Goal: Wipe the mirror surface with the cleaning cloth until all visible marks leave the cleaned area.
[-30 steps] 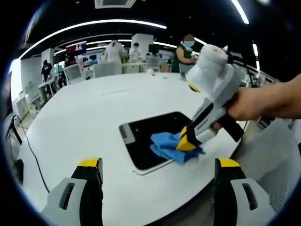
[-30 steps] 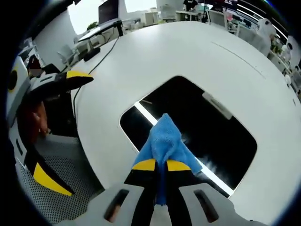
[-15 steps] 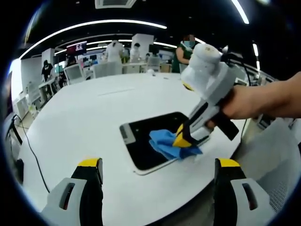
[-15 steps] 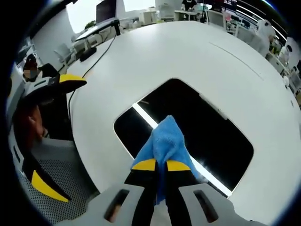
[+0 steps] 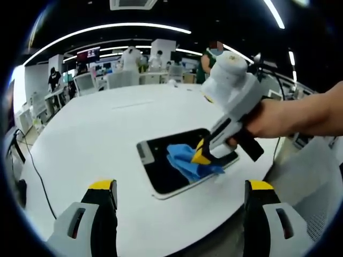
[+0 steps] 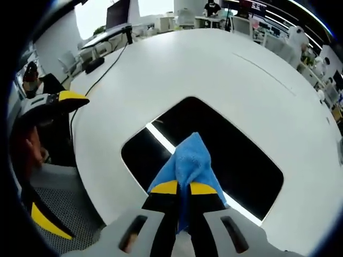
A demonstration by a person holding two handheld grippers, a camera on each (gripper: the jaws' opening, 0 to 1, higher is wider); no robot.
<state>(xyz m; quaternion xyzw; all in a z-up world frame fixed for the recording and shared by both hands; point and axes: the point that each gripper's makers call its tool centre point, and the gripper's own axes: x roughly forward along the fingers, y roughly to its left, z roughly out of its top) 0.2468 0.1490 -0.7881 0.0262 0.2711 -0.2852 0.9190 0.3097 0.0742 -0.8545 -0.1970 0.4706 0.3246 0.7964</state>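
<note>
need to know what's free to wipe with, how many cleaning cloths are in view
1: the blue cleaning cloth, pinched in the right gripper and resting on the mirror lying on the white table. Others may be hidden.

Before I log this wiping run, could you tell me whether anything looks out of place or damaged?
Nothing stands out. The mirror lies flat on the white table, and the right gripper holds the blue cleaning cloth against it. The bright streak on the glass looks like a ceiling-light reflection.

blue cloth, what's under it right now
The cloth, held in the right gripper, lies on the dark mirror, which sits on the white table. Any marks beneath the cloth are covered.
</note>
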